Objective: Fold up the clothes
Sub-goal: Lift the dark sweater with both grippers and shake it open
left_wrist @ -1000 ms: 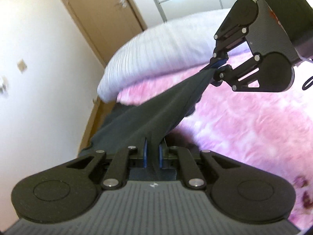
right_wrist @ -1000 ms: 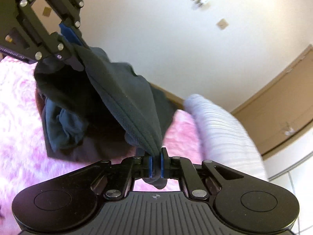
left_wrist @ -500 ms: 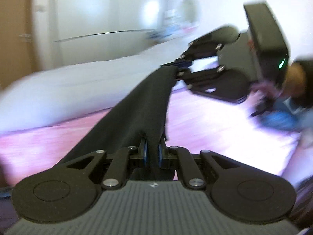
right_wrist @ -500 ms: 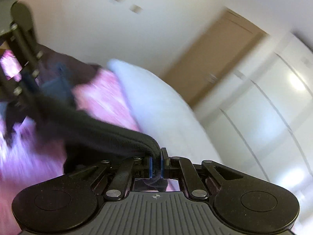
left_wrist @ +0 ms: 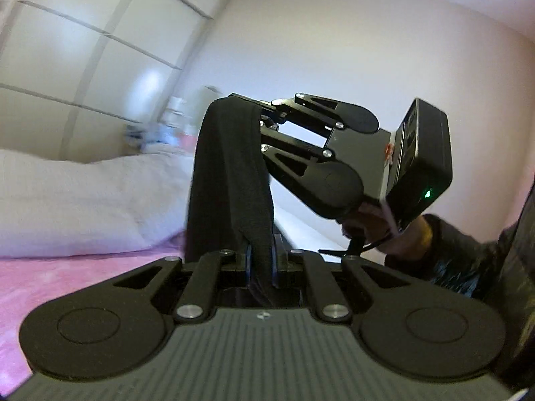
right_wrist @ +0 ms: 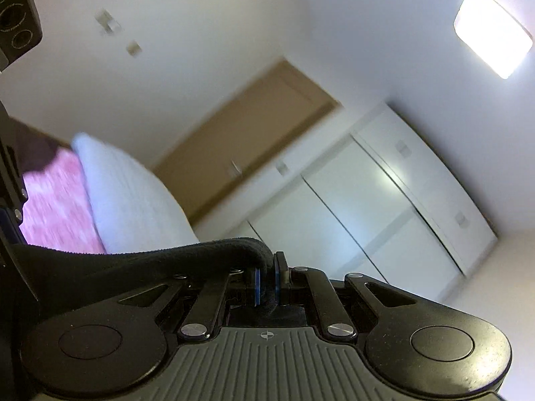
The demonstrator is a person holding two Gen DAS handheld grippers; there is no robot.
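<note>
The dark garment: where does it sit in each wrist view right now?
Left wrist: dark garment runs up the centre, from the left gripper to the right gripper.
Right wrist: garment stretches from the bottom centre to the left edge.
Shared landmark: white duvet.

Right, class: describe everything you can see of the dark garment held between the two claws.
The dark garment looks black and soft, with a fuzzy knit or fleece texture. It is lifted off the pink bedcover, bunched into a thick band. One end is pinched in the left claw; it rises and drapes over the tip of the right claw, which is shut on it. In the right wrist view a thick rolled edge curves into that claw. Its overall shape is hidden.
</note>
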